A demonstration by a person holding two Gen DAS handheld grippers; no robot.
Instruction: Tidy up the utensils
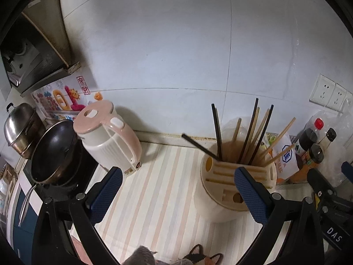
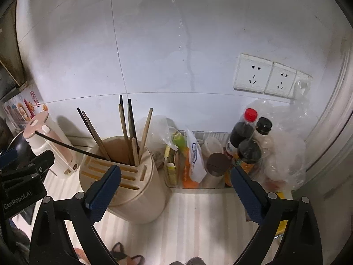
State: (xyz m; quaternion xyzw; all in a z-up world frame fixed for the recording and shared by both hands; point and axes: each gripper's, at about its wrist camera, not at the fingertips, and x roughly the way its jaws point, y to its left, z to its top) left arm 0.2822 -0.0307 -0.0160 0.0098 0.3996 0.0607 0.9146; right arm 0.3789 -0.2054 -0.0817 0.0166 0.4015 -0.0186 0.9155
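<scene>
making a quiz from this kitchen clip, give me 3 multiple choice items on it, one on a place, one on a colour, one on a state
1. Where do the chopsticks stand?
A. in the round holder
B. in the black pan
C. flat on the striped mat

2. What colour is the kettle lid?
A. green
B. pink
C. black

3. How are the right tongs?
A. shut on a chopstick
B. shut on a bottle
C. open, holding nothing

Answers:
1. A, they stick up from the holder's open top.
2. B, the lid is pale pink on a cream body.
3. C, the fingers stand wide apart with nothing between them.
</scene>
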